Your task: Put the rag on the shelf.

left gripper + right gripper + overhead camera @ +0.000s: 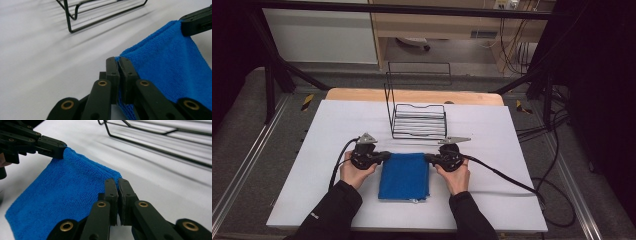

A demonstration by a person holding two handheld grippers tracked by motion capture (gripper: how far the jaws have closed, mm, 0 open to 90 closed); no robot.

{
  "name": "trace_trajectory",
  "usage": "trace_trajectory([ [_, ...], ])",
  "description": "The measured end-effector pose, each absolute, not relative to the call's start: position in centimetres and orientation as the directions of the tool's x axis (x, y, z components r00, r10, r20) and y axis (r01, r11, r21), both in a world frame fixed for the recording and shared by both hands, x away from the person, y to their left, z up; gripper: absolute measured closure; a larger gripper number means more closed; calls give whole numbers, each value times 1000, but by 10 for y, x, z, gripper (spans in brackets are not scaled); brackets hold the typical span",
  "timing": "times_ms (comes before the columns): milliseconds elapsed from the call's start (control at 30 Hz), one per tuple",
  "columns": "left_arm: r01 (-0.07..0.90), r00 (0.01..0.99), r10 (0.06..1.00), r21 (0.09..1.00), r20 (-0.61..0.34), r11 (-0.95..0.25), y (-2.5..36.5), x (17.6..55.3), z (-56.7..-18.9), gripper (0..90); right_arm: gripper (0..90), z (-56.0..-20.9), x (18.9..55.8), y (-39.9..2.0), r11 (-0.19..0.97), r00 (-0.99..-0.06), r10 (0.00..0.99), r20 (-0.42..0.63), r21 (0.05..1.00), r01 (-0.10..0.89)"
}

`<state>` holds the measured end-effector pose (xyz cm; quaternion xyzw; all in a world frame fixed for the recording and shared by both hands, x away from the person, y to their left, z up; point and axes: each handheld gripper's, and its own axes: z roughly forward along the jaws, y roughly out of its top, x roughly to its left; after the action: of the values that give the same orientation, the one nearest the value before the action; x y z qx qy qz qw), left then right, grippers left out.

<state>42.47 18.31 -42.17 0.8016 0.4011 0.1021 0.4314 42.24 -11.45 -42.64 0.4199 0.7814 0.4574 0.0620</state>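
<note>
A folded blue cloth lies on the white table, its far edge lifted between both hands. My left gripper is shut on the cloth's far left corner; in the left gripper view its jaws pinch the blue cloth, with the other gripper clamped on the opposite corner. My right gripper is shut on the far right corner. In the right gripper view the jaws hold the blue cloth, and the left gripper grips the far corner.
A black wire rack stands just beyond the cloth, seen also as the wire rack and the wire rack. Cables trail off to the right. A wooden board edge lies behind the white table.
</note>
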Motion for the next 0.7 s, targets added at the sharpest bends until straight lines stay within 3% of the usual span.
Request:
trace_trajectory([
  [700,463,676,717,855,-171,-233,185,396,-389,865,874,-388,403,-126,222,-702,681,210,854,471],
])
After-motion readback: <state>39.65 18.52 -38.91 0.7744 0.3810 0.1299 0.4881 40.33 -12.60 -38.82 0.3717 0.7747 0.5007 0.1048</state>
